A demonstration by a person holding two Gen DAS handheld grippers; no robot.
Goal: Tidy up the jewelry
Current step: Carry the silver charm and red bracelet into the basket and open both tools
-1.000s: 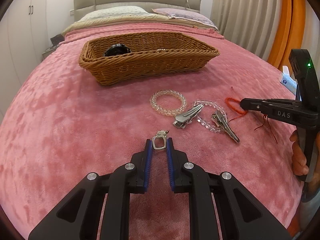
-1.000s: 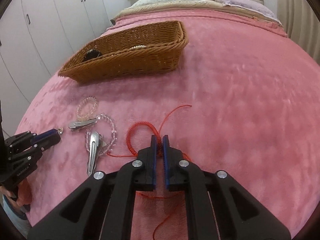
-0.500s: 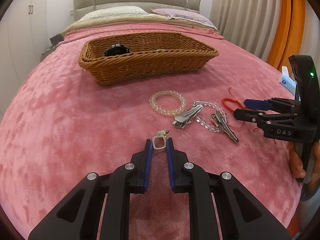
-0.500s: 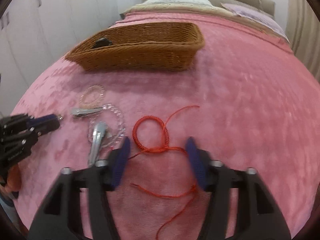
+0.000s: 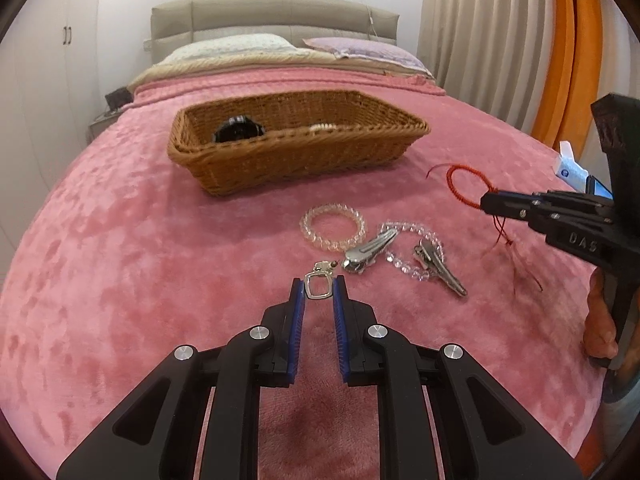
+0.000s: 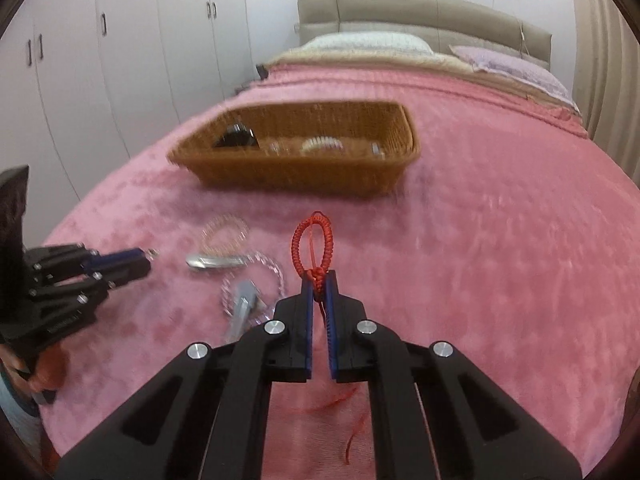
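My right gripper (image 6: pixel 319 280) is pinched shut on the knot of the red cord bracelet (image 6: pixel 314 240), whose loop stands up just above the fingertips at the centre of the right wrist view while its loose tails trail down toward the lower middle of the frame. My left gripper (image 5: pixel 319 285) is clamped on a small silver square-framed earring (image 5: pixel 318 286), the frame wedged between the blue pads at the centre of the left wrist view. The wicker basket (image 5: pixel 280 168) sits in the upper middle of both views with a few pieces already inside. My main worry is the cord: I hold it only at the knot, so a quick swing could let it slip, or the dangling tails could drag across the pink blanket (image 5: pixel 120 240) and catch the clear bead bracelets (image 5: pixel 333 227) or the silver hair clips (image 5: pixel 370 249) lying right of centre in the left view. The right view is blurred, so I judge I am moving fast enough to misjudge the basket rim. The earring is held by its edges only; any tilt or squeeze change could flick it into the plush, where it would be hard to find.
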